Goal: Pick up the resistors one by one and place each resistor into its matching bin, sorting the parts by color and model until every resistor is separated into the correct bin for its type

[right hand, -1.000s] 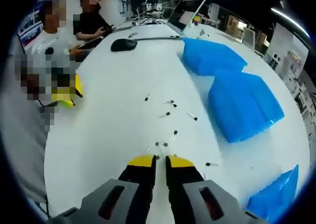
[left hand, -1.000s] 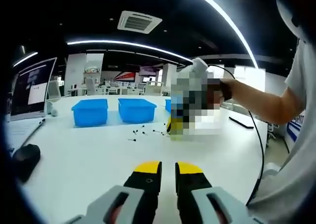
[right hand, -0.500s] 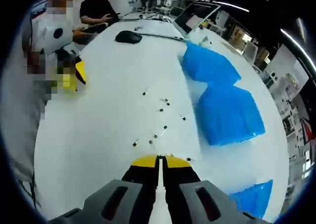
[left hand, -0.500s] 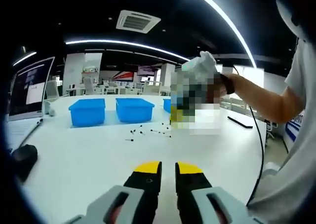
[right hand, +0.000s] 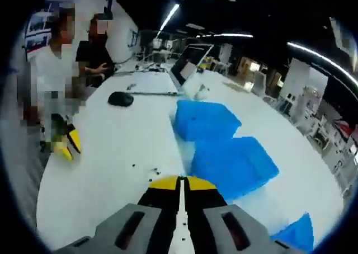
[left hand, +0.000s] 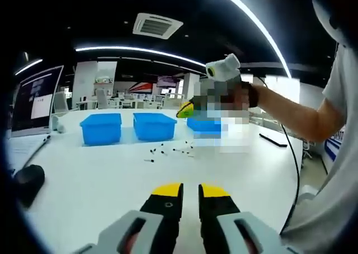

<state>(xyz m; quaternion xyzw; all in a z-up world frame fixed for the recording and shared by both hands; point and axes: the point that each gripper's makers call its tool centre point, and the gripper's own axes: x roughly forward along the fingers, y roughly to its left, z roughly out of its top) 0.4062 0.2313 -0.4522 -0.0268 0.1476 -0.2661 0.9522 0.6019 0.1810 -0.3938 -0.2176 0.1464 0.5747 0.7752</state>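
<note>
- Presently, the right gripper (right hand: 180, 179) hangs raised above the white table (right hand: 106, 153), jaws pressed together; whether a resistor sits pinched between the tips cannot be told, being too small to see.
- Risk: a lead gripped so thinly could slip out during carriage toward the blue bins (right hand: 232, 161), or drop into the wrong one, since the bins stand just beside each other.
- Loose resistors (left hand: 168, 150) lie scattered on the table before the bins, well ahead of the left gripper (left hand: 190, 191), whose jaws stand slightly apart, holding nothing visible.
- A few specks, probably resistors, lie just beyond the right gripper's tips.
</note>
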